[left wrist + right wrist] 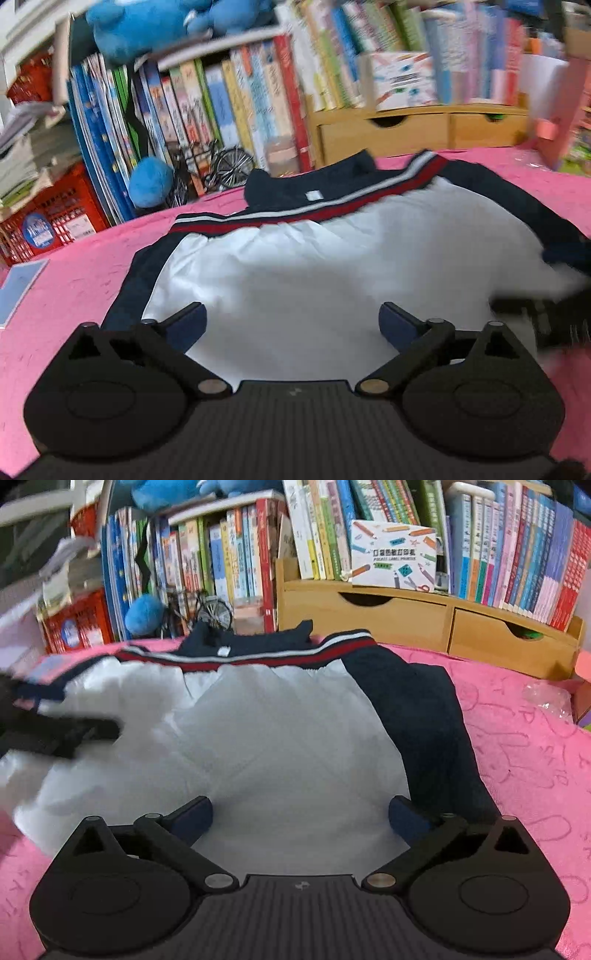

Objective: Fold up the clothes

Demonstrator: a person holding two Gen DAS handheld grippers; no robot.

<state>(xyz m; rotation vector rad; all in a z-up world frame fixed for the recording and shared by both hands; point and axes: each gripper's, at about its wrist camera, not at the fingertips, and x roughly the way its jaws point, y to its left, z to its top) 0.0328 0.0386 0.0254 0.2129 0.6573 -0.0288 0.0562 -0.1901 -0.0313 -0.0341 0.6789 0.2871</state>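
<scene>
Jacket (295, 258) lies just ahead of both parted jaws

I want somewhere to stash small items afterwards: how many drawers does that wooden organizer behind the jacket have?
2 drawers show in the wooden organizer: left drawer below the printer box, right drawer beside it. More could be hidden.

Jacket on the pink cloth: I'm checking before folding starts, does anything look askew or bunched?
Mostly flat. The jacket lies spread, white panel up; only its navy collar is rumpled at the far edge.
</scene>
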